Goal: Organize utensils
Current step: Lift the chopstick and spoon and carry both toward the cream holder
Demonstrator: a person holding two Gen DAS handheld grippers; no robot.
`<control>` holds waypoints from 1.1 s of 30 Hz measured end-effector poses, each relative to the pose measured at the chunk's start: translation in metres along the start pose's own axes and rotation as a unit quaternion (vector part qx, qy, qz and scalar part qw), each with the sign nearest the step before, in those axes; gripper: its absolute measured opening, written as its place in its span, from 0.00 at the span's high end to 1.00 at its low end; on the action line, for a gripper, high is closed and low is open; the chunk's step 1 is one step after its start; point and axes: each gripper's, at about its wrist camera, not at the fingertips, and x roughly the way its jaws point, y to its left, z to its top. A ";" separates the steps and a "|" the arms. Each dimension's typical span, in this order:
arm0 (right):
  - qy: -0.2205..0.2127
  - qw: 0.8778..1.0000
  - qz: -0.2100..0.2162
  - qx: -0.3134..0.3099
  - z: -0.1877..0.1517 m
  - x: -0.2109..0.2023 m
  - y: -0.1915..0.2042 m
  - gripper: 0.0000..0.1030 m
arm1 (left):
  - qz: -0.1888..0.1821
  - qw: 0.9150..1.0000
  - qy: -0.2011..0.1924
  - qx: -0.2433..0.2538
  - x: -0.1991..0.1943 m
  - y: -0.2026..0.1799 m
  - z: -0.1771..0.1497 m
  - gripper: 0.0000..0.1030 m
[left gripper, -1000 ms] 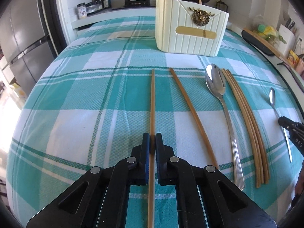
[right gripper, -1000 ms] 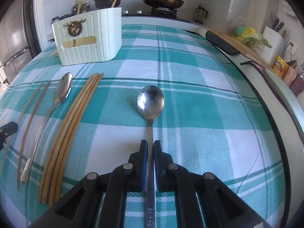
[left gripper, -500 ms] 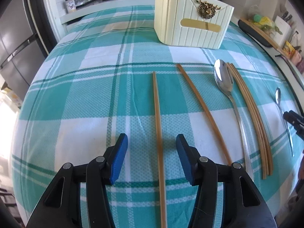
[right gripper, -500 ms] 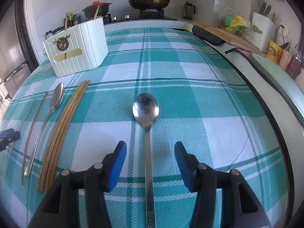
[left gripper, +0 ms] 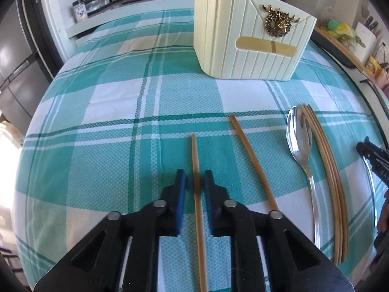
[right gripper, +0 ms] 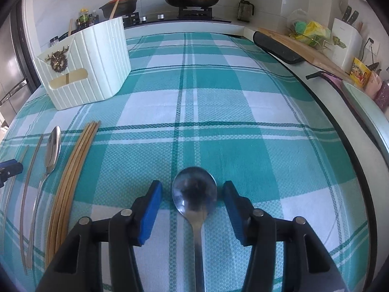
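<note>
**Bamboo and steel laid out lengthwise, both grippers straddling a piece**

Teal-and-white checked cloth [left gripper: 102,112] covers the tabletop. In the left wrist view, a single chopstick [left gripper: 195,170] lies flat with its long axis running from the bottom edge straight up the frame, tip pointing toward the cream utensil holder [left gripper: 248,41] at upper centre. The left gripper [left gripper: 195,178] straddles it, blue pads narrowly parted, a thin gap on each side, not clamped. A second chopstick [left gripper: 252,160] lies just to the right, slanting toward upper left. Further right lie a large spoon [left gripper: 300,141], bowl toward the top, and a chopstick bundle [left gripper: 328,170] right beside it.

In the right wrist view, a small spoon [right gripper: 194,192] lies along the frame's vertical, bowl up-frame, handle running off the bottom. The right gripper [right gripper: 193,194] is spread wide, pads flanking the bowl without touching. The holder sits at upper left there.
</note>
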 end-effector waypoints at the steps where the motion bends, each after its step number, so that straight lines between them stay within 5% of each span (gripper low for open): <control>1: -0.002 1.000 0.002 0.001 -0.001 -0.001 -0.001 0.65 | 0.001 1.000 -0.006 0.000 0.000 -0.001 -0.001 0.95; 9: -0.057 0.997 0.044 0.009 -0.003 -0.037 -0.006 0.65 | -0.018 0.997 -0.066 -0.035 -0.030 0.007 -0.003 0.96; 20: -0.138 0.986 0.094 -0.004 -0.002 -0.117 -0.001 0.65 | -0.060 0.980 -0.169 -0.082 -0.120 0.026 -0.011 0.97; 33: -0.185 0.974 0.127 0.005 0.009 -0.164 -0.002 0.65 | -0.089 0.969 -0.217 -0.082 -0.164 0.027 -0.010 0.97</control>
